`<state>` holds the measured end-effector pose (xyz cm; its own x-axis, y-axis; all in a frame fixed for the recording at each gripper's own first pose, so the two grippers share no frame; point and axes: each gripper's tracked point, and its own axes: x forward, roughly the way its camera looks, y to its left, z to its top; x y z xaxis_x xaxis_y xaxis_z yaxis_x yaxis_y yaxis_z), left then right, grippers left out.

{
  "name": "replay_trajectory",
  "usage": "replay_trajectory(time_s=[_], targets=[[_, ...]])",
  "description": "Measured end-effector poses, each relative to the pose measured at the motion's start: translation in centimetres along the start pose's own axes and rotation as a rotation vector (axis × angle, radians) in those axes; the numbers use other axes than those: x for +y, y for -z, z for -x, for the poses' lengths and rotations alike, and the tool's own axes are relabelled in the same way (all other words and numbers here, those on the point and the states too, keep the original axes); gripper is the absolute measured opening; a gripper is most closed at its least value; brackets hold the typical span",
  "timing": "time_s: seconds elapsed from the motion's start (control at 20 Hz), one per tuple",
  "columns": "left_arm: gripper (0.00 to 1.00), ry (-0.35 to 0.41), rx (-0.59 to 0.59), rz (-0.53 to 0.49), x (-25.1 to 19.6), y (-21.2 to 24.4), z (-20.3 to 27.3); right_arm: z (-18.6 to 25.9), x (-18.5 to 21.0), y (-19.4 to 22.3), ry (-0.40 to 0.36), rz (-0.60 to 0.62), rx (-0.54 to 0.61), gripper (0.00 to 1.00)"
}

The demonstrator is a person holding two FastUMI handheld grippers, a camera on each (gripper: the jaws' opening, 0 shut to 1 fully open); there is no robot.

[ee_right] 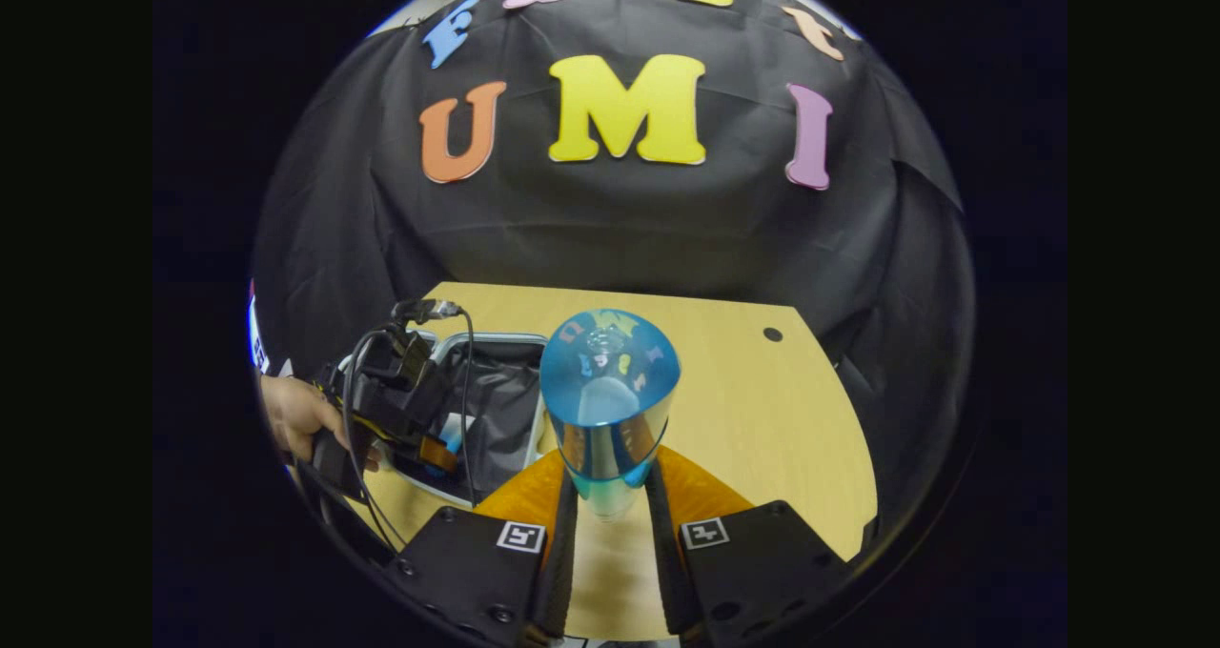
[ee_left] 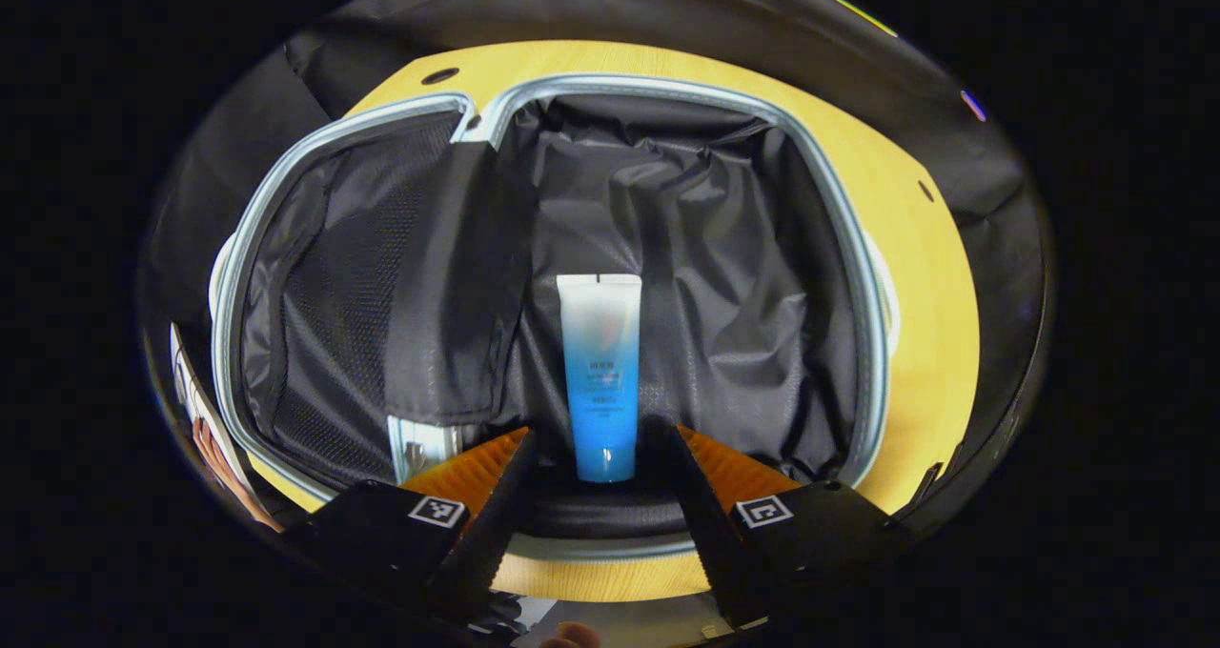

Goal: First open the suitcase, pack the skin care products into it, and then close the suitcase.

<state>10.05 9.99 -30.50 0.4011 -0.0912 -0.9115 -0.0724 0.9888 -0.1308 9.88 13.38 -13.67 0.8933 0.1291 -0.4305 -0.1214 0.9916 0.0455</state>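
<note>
Wooden tabletop (ee_right: 762, 410) fills the booth, with the suitcase (ee_left: 858, 276) lying open on it. Inside, on the dark lining, rests a blue-and-white tube (ee_left: 600, 372); the left gripper (ee_left: 600, 457) hangs over its cap end, jaws spread and apparently clear of it. The right gripper (ee_right: 610, 496) pinches a second blue tube (ee_right: 610, 391) above the table. Packing is underway; next, I reckon, that tube goes across into the case.

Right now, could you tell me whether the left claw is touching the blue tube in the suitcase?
Apart. The left gripper view shows the left claw open, with dark lining visible between each finger and the blue tube, which lies in the suitcase.
</note>
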Motion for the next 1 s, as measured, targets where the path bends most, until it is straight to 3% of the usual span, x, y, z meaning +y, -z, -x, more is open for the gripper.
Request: replay_trajectory(time_s=[0.15, 0.2, 0.25, 0.5, 0.75, 1.0], targets=[[0.99, -0.010, -0.155, -0.039, 1.2, -1.0, 3.2, -1.3, 3.0, -0.1, -0.053, 0.034, 0.023, 0.35], [0.99, -0.013, -0.216, -0.049, 1.8, -1.2, 4.4, -1.9, 4.1, 0.0, -0.075, 0.039, 0.041, 0.33], [0.91, -0.020, -0.279, -0.060, 2.2, -1.5, 5.7, -2.5, 5.3, 0.3, -0.094, 0.042, 0.056, 0.35], [0.91, -0.064, -0.538, -0.101, 6.2, -0.5, 10.8, -6.3, 11.1, 2.2, -0.177, 0.079, 0.175, 0.35], [0.91, -0.110, -0.561, -0.029, 10.8, 3.2, 11.1, -10.5, 15.5, 6.8, -0.213, 0.064, 0.404, 0.35], [0.91, -0.189, -0.589, 0.044, 16.4, 4.3, 12.2, -13.4, 17.4, 10.9, -0.172, 0.024, 0.634, 0.35]])
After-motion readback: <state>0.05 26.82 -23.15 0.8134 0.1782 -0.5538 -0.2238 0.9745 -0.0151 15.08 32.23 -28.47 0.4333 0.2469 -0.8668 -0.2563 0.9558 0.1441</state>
